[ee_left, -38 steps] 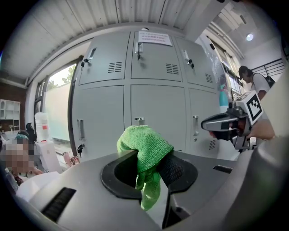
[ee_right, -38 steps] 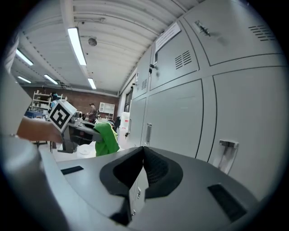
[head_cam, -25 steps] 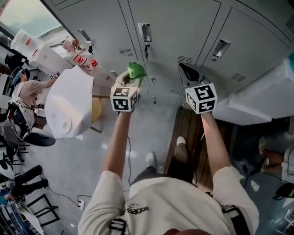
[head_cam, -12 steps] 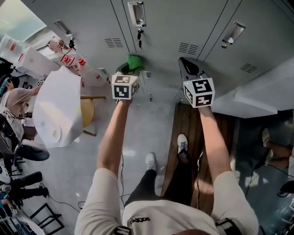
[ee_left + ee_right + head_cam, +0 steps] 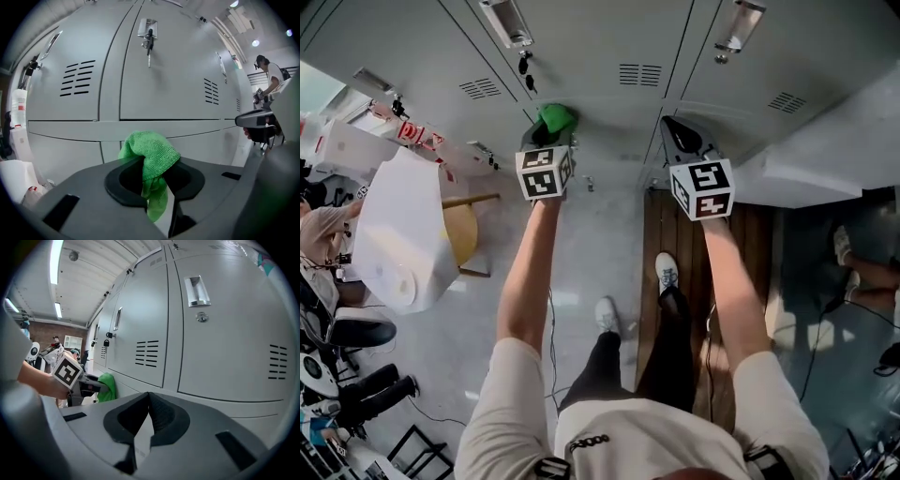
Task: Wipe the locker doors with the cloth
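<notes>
Left gripper clamps the green cloth, bunched forward to meet the locker doors; right gripper hangs alongside, closed on nothing.

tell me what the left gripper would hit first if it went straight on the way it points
Most likely the grey locker front, near the band between doors. The green cloth in the left gripper would touch first; the gap is hard to judge.

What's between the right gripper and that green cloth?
Nothing. In the head view, only bare locker door shows between the right gripper and the cloth, which the left gripper grips.
</notes>
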Demonstrator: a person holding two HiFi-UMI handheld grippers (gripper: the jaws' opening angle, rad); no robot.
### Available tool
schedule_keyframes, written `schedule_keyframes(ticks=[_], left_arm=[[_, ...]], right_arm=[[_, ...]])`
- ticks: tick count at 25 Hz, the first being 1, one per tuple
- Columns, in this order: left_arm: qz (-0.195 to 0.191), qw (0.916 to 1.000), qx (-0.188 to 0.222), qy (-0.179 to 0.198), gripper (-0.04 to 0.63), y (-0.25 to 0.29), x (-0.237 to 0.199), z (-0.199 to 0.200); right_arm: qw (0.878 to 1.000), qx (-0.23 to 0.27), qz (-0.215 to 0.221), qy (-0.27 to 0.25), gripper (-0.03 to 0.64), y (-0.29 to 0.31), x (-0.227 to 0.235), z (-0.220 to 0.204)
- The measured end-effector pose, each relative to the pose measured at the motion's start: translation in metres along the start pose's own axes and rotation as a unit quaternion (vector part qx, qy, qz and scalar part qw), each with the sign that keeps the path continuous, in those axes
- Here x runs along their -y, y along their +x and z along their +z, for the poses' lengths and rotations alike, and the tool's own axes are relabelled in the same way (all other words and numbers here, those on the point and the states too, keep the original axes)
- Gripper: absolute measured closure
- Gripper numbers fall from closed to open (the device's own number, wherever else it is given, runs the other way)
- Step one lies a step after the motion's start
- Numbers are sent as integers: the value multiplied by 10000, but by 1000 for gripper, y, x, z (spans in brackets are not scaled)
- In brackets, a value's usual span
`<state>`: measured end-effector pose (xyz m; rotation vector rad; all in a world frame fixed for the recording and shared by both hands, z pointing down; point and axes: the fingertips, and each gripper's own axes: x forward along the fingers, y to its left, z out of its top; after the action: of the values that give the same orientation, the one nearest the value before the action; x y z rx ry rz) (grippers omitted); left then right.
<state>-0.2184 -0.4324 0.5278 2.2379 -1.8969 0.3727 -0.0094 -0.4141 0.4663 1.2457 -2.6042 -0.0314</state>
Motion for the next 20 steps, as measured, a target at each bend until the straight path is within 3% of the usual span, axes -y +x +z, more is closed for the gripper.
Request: schedule_keyframes(ticks=[11,20], left_arm=[[-380,9991,-163,-129,485,23,81,-4],[-1314,9911,-216,-12,485,46,171,-5]], right_arm=[[9979,-272,-584,-40,607,-44,39,-25],[9947,-450,-929,-41,607,-84,58,-46]])
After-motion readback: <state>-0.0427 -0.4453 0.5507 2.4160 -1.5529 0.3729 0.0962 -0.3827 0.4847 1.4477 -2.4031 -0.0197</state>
